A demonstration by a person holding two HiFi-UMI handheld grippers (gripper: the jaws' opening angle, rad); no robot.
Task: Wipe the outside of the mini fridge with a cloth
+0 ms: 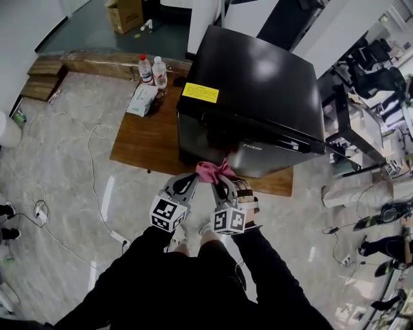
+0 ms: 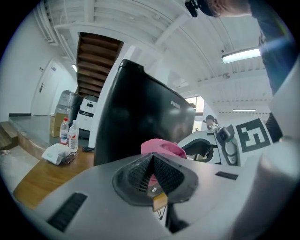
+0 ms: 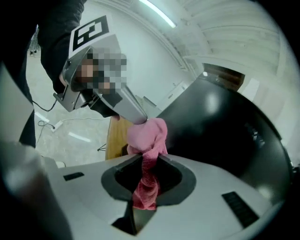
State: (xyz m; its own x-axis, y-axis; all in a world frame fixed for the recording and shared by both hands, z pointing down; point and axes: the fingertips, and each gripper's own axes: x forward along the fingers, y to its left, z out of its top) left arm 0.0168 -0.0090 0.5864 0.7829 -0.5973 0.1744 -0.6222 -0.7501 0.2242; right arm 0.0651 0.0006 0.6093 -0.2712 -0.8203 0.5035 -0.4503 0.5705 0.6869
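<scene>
The black mini fridge (image 1: 258,84) stands on a low wooden table (image 1: 145,142). A pink cloth (image 1: 215,171) is bunched against the bottom front corner of the fridge, held between both grippers. My left gripper (image 1: 193,180) is shut, its tips pinching the cloth (image 2: 161,147). My right gripper (image 1: 222,185) is shut on the same cloth (image 3: 146,140), and a twisted tail of it hangs down between the jaws. The right gripper view shows the left gripper (image 3: 136,115) meeting the cloth beside the fridge (image 3: 220,131).
Two water bottles (image 1: 153,71) and a tissue pack (image 1: 142,100) sit at the far left end of the table. Cables (image 1: 64,148) and a power strip (image 1: 119,238) lie on the marble floor to the left. A cardboard box (image 1: 126,14) stands beyond. Chairs and desks crowd the right.
</scene>
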